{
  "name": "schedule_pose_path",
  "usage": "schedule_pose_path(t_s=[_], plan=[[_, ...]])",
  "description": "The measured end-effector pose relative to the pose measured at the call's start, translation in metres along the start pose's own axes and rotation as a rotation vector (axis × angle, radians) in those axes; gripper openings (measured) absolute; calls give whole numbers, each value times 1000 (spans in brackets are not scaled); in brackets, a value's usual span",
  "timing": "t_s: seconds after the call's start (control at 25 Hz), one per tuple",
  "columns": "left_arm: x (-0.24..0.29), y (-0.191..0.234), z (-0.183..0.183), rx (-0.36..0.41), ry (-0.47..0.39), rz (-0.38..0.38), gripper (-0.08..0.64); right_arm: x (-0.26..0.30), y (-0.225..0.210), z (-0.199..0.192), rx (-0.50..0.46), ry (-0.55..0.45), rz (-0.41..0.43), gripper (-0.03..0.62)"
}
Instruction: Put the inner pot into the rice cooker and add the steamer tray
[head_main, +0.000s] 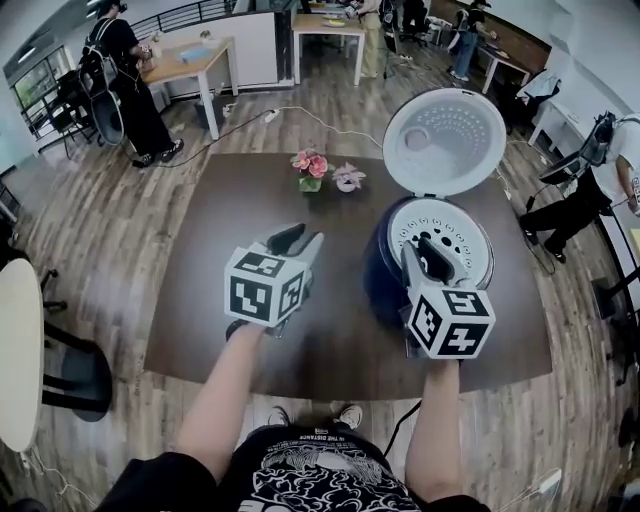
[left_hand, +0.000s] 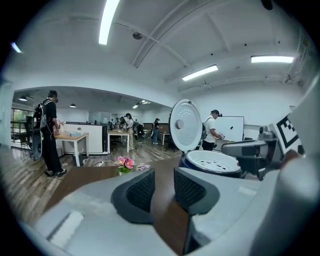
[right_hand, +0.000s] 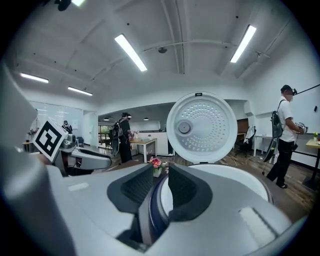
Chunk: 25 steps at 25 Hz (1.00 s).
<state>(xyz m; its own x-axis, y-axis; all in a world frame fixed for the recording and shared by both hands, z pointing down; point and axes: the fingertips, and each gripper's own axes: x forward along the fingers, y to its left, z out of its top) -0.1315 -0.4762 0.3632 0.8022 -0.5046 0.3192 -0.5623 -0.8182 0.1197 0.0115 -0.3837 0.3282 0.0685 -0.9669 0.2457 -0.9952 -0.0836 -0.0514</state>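
Open-plan office, wood floor, dark desk with cooker at right, lid raised. White perforated tray seated in cooker mouth; pot hidden beneath, if in. Left gripper above bare desk, narrowly parted, empty. Right gripper at cooker's near rim, narrowly parted, rim visible through gap, seemingly not pinched. Likely a final check: confirm tray level all round, lift clear without snagging rim, keep off lid and flowers.
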Motion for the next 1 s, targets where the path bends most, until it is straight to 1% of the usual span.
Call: schedule_pose_path(t_s=[0.12, 0.32, 0.44, 0.6, 0.76, 1.0], plan=[[-22, 20, 0, -7, -11, 43, 117, 9, 24, -1, -2, 0, 41, 70], [-49, 49, -7, -15, -25, 116, 82, 22, 45, -8, -30, 9, 94, 1], [-61, 64, -12, -8, -30, 155, 59, 30, 54, -9, -36, 2, 114, 0], [-71, 71, -18, -4, -30, 181, 29, 34, 57, -11, -45, 4, 137, -1], [-75, 73, -21, -3, -28, 191, 5, 36, 60, -12, -54, 2, 155, -1], [-75, 77, -20, -22, -43, 188, 5, 35, 60, -13, -52, 1, 151, -1]])
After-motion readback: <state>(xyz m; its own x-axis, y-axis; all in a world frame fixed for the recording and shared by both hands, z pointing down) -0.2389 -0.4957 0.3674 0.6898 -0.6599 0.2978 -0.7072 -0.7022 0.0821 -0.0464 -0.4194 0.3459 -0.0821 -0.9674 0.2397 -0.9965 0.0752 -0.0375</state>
